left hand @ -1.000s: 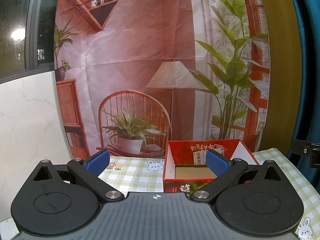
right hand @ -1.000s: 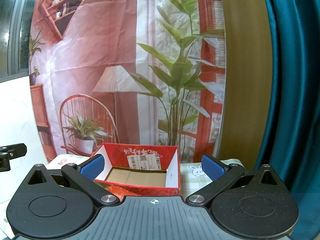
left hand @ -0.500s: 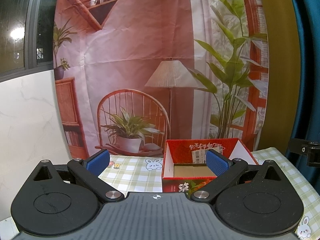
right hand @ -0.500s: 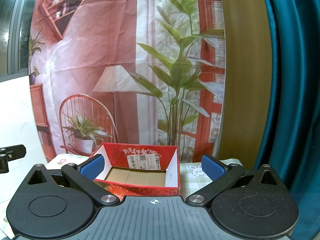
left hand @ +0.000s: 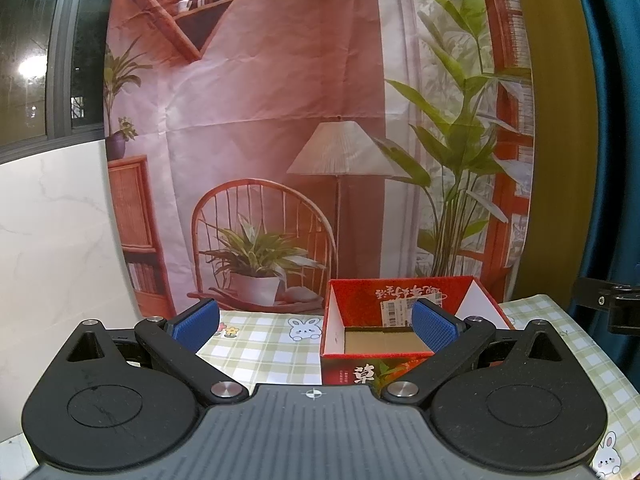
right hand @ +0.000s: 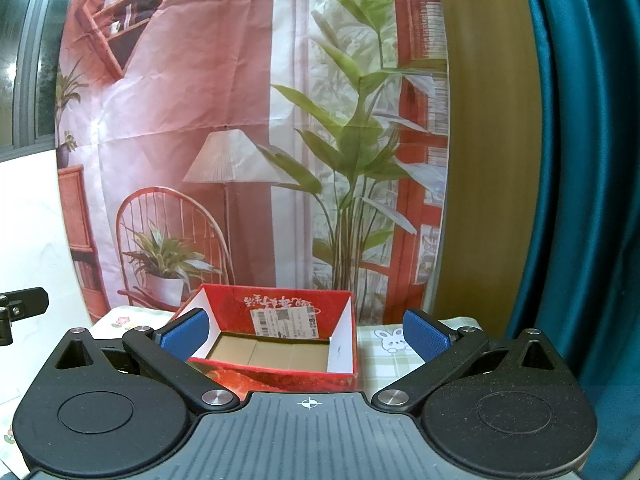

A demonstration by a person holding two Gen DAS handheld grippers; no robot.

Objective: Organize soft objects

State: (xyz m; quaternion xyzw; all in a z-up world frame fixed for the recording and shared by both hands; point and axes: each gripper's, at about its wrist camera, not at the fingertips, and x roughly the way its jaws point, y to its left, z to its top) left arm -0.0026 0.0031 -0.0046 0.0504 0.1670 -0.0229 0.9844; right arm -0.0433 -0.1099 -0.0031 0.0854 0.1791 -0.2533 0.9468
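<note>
The red box sits open-topped on the counter, and there is nothing in it: only the plain brown cardboard floor shows, creased into panels in the right wrist view. Its outer walls are glossy red with printed characters, its side walls are white inside, and a white barcode label is stuck on the inner face of the far wall. The counter wears a green-and-white checked cloth with small cartoon rabbits and flowers printed on it. The left claw hangs spread wide with nothing between its ribbed blue pads; from its camera the box stands ahead and to the right, the right pad overlapping the box's opening in the picture. The right claw is just as wide apart and equally bare, with the box ahead and a little to the left, framed between its pads. No soft object shows in either view, so where those lie cannot be told. Behind the box hangs a wrinkled printed backdrop showing a chair, a lamp and leafy plants. A teal curtain falls in folds on the right, and white marbled wall lies to the left.
</note>
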